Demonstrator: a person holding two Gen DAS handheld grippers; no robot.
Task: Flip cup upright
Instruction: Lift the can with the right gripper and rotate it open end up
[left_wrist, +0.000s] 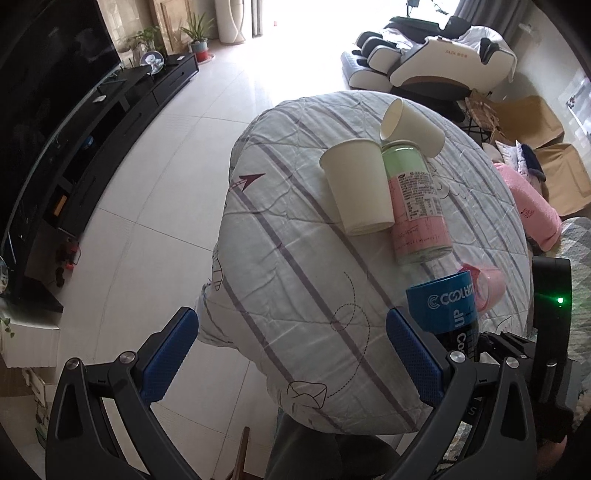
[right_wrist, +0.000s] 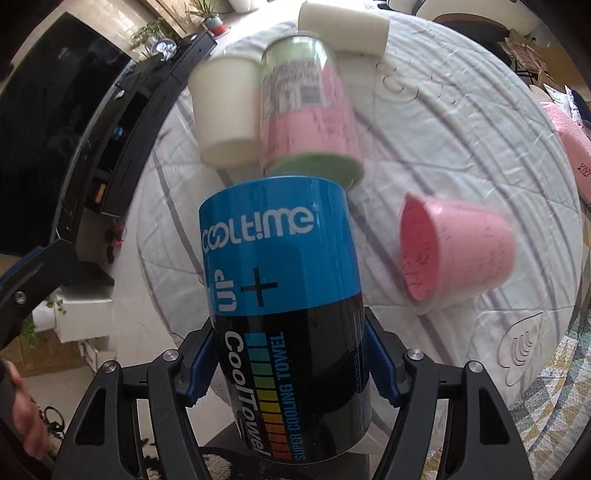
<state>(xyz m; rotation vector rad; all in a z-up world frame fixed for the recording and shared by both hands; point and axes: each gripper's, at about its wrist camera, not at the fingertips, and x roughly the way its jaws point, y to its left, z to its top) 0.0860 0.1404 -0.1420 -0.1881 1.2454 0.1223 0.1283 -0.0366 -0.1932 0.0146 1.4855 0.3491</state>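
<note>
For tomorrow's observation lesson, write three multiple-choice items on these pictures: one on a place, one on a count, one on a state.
1. Where does the pink cup lie?
A. on the floor
B. on the quilt-covered table, right of the blue and black can
C. inside a white cup

2. How many white paper cups are on the table?
A. two
B. four
C. none

3. What is the state of the two grippers?
A. both open
B. both shut on cups
C. right gripper shut on the blue and black can, left gripper open

Answers: 1 B, the pink cup lies on its side on the quilt beside the can. 2 A, one white cup lies near the pink and green can, another white cup lies behind it. 3 C, blue pads press the can's sides, while the left fingers stand wide apart around nothing.
</note>
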